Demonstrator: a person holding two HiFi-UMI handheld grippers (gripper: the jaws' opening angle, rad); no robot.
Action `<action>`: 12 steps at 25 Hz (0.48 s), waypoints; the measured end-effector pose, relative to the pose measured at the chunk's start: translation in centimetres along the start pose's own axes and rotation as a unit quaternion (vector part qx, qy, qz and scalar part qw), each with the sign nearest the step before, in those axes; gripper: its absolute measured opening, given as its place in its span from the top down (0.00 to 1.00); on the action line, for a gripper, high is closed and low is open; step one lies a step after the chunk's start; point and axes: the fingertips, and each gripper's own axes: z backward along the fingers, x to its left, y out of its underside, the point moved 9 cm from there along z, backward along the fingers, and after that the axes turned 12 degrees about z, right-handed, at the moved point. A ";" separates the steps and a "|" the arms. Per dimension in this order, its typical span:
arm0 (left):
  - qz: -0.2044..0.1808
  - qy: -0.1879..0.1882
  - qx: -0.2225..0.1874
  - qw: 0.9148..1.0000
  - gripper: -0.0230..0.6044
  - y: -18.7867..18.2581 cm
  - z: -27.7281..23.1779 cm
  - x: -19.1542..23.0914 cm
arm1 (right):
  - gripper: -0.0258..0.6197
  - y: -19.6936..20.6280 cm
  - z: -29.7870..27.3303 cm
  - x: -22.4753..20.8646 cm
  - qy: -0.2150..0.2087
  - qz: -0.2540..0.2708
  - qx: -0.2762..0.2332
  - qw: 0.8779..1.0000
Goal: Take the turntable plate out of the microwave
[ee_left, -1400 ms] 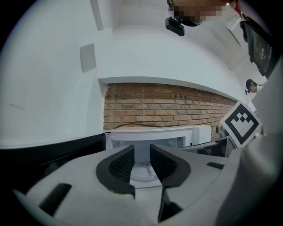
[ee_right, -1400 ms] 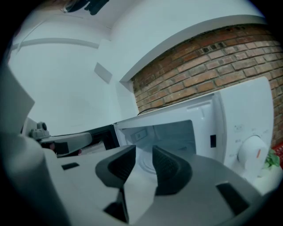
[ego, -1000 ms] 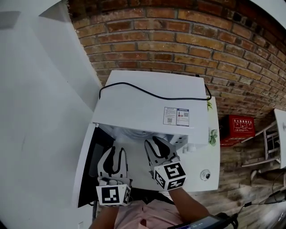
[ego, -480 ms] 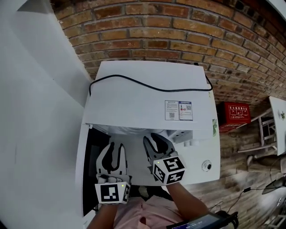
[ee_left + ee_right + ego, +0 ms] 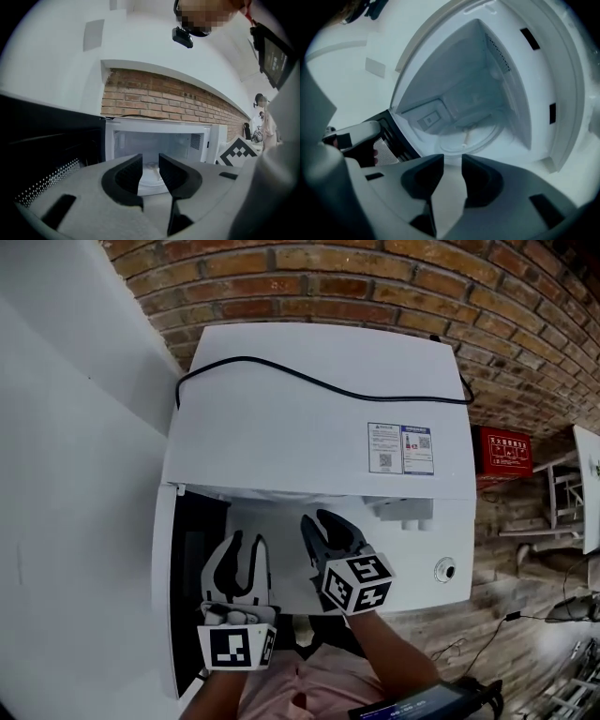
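Right gripper (image 5: pixel 452 159) lowered, turntable plate (image 5: pixel 471 135) ahead, inside microwave (image 5: pixel 309 427)

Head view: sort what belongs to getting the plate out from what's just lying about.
Job: microwave, its open door, turntable plate inside, left claw, right claw, both open.
Lying about: black cable on the microwave's top, red box, brick wall.

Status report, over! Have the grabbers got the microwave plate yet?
Left gripper and right gripper open, empty, in front of the microwave. Turntable plate inside on the cavity floor, untouched. Door open, nothing blocking the way in.
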 end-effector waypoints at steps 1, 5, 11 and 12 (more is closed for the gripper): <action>0.002 0.000 0.003 1.000 0.78 0.2 0.0 0.0 | 0.77 0.4 -0.3 -0.1 -0.001 -0.010 0.004 1.000; 0.007 0.004 0.014 1.000 0.78 1.1 -0.1 0.1 | 0.77 1.7 -1.4 -0.4 -0.007 -0.048 0.014 0.999; 0.012 0.006 0.027 1.000 0.78 2.1 -0.2 0.3 | 0.76 2.5 -3.1 -0.9 -0.028 -0.127 0.002 0.992; 0.012 0.006 0.029 0.999 0.78 2.1 -0.2 0.4 | 0.75 2.6 -3.3 -0.9 -0.034 -0.148 0.000 0.988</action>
